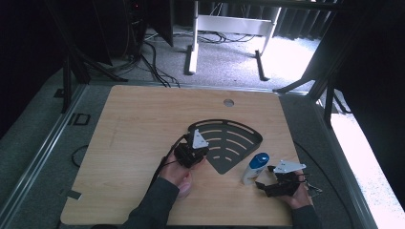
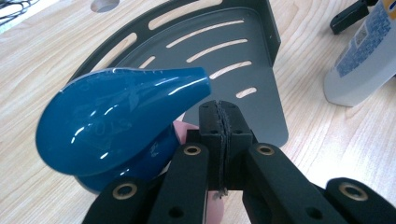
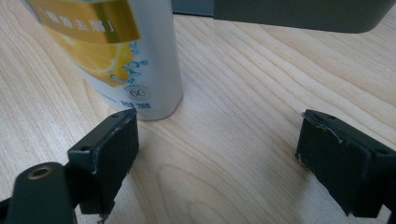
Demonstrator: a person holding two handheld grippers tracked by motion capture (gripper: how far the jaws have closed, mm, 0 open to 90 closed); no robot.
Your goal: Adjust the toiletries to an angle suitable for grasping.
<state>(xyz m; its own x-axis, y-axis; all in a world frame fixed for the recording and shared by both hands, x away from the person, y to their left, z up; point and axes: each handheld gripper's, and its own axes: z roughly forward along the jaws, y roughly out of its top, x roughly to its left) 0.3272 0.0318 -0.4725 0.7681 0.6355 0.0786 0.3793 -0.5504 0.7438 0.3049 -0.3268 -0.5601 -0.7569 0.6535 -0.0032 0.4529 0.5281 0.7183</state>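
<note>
**Around the work: table, floor and frame**

The pale wooden table [image 1: 133, 124] has a round hole [image 1: 229, 102] near its 12 o'clock edge. Beyond it, at 12 o'clock, a white frame [image 1: 229, 24] stands on grey carpet [image 1: 215, 71]. Black cables [image 1: 153, 62] trail at 11 o'clock.

Beyond the claws, grey carpet [image 1: 229, 52] strewn with black cables [image 1: 153, 62]; white desk legs [image 1: 193, 47] farther off, dark curtains [image 1: 367, 71] alongside, bright daylight patch [image 1: 286, 55].

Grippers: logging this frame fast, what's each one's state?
Left gripper: shut, nothing between its pads; a blue object lies beside it.
Right gripper: open, empty, beside the bottle.
</note>
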